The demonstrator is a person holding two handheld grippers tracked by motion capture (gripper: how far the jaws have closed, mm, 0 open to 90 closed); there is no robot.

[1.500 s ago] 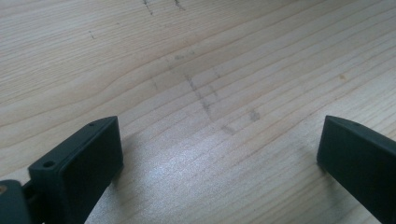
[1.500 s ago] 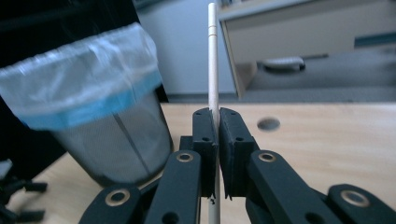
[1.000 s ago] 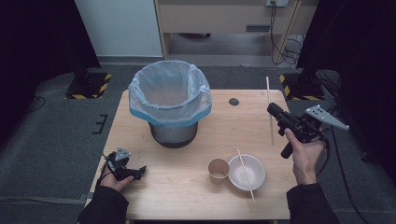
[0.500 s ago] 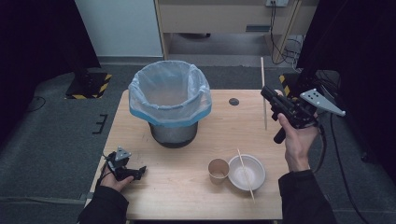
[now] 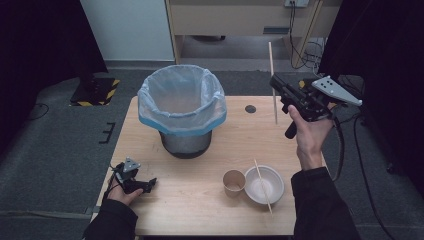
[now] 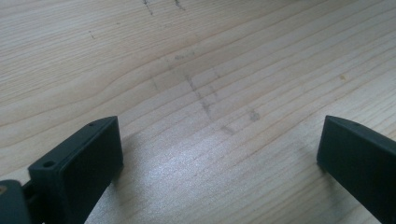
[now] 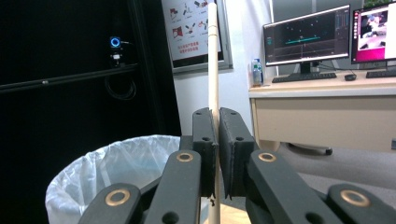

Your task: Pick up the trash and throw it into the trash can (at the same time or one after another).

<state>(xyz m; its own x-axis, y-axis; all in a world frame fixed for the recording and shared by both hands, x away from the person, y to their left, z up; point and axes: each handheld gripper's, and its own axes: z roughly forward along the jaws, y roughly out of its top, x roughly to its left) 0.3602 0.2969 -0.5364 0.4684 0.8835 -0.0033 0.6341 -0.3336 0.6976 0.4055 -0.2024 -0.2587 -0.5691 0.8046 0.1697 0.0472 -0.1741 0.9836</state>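
At the near left corner of the desk [image 5: 165, 210] the left claw [image 5: 148, 184] rests low on the wood, held in the person's left hand [image 5: 120, 192]. In the left gripper view its jaws stand wide apart with bare wood grain between them, so it is released and grips nothing.

Toward the far edge, left of the middle, stands a bin [image 5: 182, 110] lined with a pale plastic bag whose blue-edged rim folds over the outside; the right gripper view shows the bag's mouth [image 7: 116, 172] below and to the left of the closed jaws. A small dark round mark [image 5: 250, 108] lies on the desk right of the bin, near the far edge.

Near the front edge, right of the middle, a brown paper cup [image 5: 233, 182] stands upright, touching or just beside a white bowl [image 5: 264, 186] on its right. A thin wooden stick [image 5: 262, 185] lies across the bowl, one end sticking out over its near rim.

Over the far right part of the desk the right hand [image 5: 307, 132] holds up the right claw [image 5: 276, 87], clenched on a long wooden skewer [image 5: 273, 80]. The skewer stands nearly upright, pinched between the jaws [image 7: 213, 70], reaching above them and a little way below, well clear of the desk.
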